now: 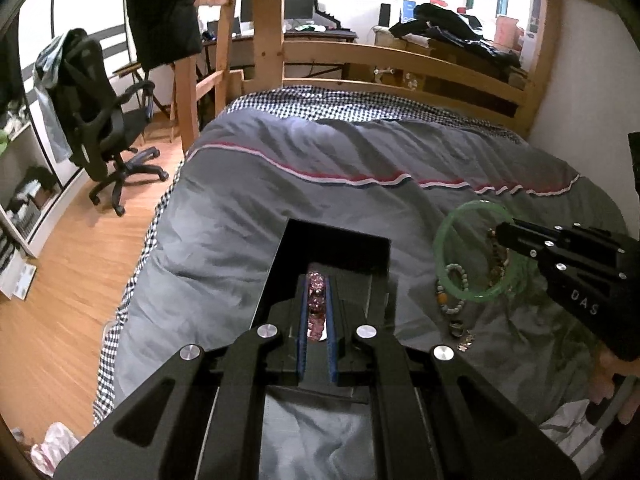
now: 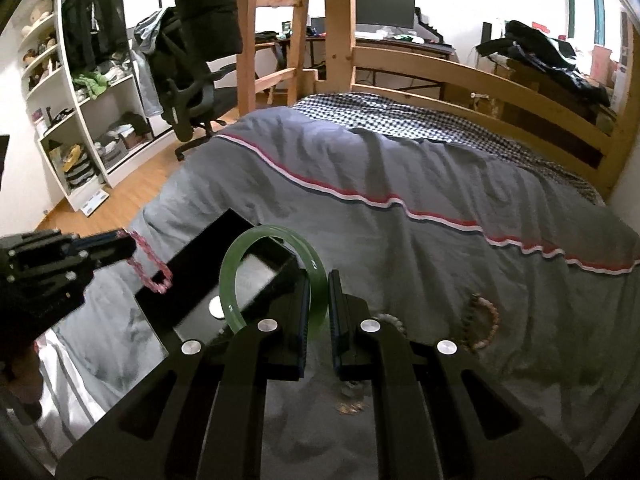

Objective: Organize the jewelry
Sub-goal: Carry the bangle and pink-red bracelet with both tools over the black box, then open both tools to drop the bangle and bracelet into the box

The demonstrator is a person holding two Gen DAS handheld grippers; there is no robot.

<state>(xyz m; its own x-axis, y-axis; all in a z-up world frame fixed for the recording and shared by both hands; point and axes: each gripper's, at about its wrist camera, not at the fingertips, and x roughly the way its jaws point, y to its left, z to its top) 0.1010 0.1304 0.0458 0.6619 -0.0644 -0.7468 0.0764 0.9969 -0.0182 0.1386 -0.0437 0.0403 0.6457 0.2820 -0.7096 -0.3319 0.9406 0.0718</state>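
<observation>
A big bed with a grey blanket [image 1: 280,184] fills the room. On it sits a black box [image 1: 340,248] with its top open. The left gripper [image 1: 316,292] is squeezed on a pink bead bracelet [image 2: 150,264], which hangs over the box. The right gripper [image 2: 319,300] is squeezed on a green bangle [image 2: 272,240], lifted beside the box. More bead bracelets [image 1: 454,292] and small rings [image 1: 460,330] lie on the blanket nearby.

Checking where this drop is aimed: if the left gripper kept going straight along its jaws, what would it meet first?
Most likely the black box on the bed: the left gripper, shut on the pink bracelet, points down into it. Depth is hard to judge here.
</observation>
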